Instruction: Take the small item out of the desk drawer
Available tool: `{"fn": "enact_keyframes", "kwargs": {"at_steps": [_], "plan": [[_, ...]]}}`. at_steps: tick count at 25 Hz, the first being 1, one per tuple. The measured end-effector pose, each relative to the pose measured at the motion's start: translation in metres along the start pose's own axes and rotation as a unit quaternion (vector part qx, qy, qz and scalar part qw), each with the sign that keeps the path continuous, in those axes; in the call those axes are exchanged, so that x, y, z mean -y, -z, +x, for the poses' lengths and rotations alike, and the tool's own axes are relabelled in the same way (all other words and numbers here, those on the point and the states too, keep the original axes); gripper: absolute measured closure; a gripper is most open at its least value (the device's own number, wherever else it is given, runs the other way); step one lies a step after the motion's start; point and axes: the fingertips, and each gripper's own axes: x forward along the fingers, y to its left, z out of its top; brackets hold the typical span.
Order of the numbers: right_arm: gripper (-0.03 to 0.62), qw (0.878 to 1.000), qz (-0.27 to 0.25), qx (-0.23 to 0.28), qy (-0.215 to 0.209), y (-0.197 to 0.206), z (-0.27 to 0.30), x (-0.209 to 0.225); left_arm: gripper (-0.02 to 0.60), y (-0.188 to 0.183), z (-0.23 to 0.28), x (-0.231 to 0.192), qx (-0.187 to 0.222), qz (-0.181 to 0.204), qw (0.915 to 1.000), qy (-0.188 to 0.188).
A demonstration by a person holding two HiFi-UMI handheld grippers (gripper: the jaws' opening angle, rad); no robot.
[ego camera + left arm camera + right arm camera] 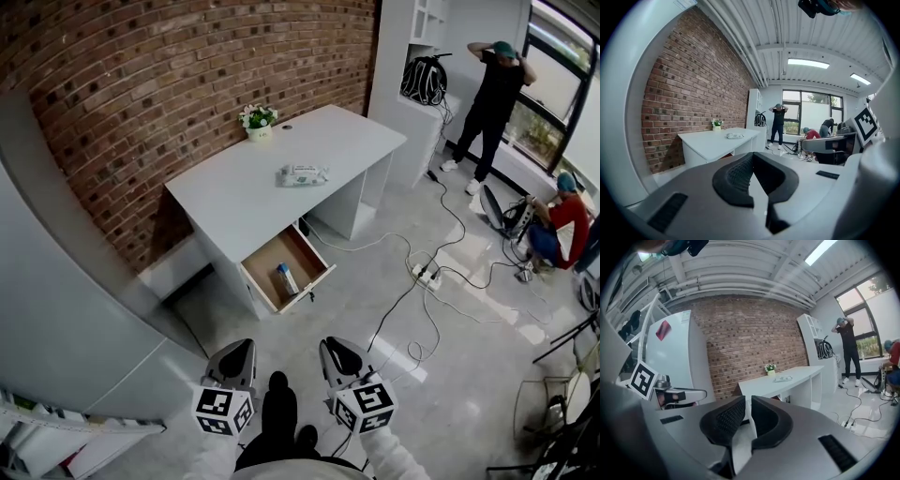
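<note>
Presently, the small item [286,278] is lying in the open drawer [270,265] at twelve o'clock. The left gripper [240,353] is clenching nothing and the right gripper [337,352] is gaping slightly, empty. Best opening wide, descending from above.

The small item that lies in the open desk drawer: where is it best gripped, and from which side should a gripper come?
Probably best across the middle of its long body, coming straight down from above. The small item lies flat on the floor of the drawer, its length running toward the drawer front, and the walls block the sides.
</note>
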Motion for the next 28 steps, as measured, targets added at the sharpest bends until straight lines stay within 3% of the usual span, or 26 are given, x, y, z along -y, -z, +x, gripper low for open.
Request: {"fn": "enact_keyframes", "kwargs": {"at_steps": [15,28], "plan": [[0.454,0.998,0.019,-0.059,-0.006,0.007,0.133,0.045,0.565,0.007,0.105,-0.088,-0.029,-0.027,0.9992,-0.003],[0.424,0.994,0.017,-0.108,0.013,0.01,0.248,0.074,0.565,0.001,0.198,-0.151,-0.042,-0.048,0.9973,0.036]]}}
